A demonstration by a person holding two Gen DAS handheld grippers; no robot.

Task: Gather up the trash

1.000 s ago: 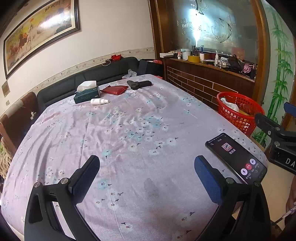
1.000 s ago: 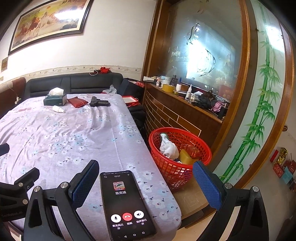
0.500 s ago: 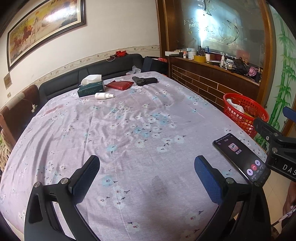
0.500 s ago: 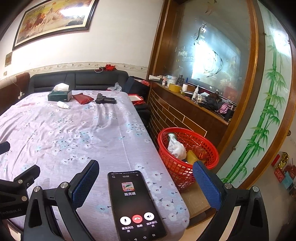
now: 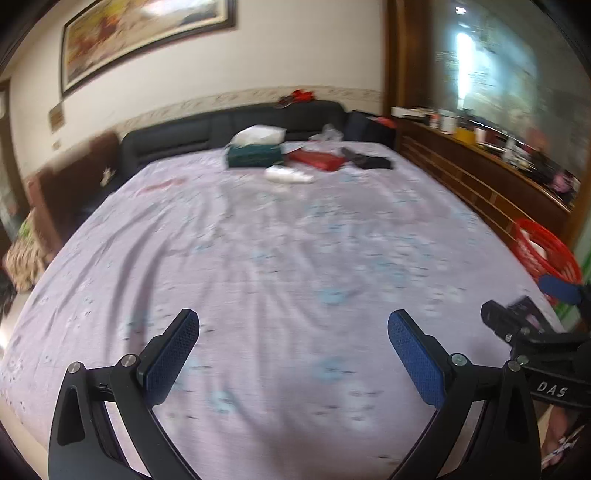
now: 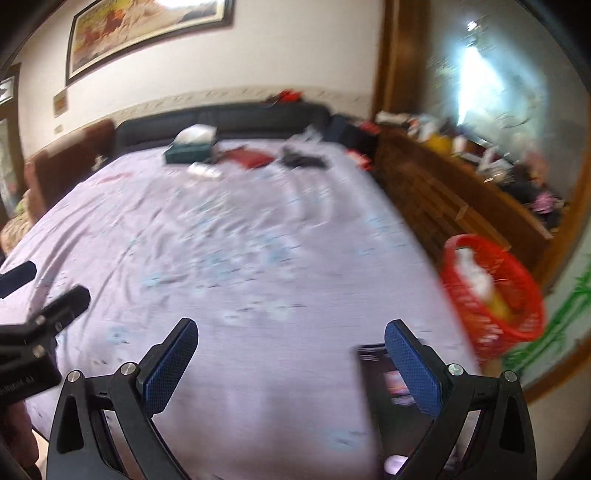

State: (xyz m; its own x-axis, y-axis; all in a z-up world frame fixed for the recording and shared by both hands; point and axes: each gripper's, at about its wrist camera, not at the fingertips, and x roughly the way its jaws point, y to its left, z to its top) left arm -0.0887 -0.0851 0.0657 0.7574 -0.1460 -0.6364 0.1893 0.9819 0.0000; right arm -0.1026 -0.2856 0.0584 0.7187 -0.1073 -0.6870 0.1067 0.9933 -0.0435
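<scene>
A large table covered in a pale lilac floral cloth fills a room with a framed painting on a cream wall and a dark sofa along the far edge. Both views are motion-blurred.

The left gripper hovers over the near part of the cloth, its blue-padded fingers spread wide with nothing between them. The right gripper hovers just beside it, likewise spread wide and empty; its right finger overlaps a dark smartphone lying on the cloth at the table's near right corner.

Far ahead of both tools, near the sofa, lies a cluster: a green tissue box with white tissue sticking up, a small white bottle on its side just in front of it, a red pouch and a black object to its right.

A red mesh basket, holding white and yellowish trash, stands off the table's right edge, ahead and to the right of the right gripper, beside a wooden cabinet.
</scene>
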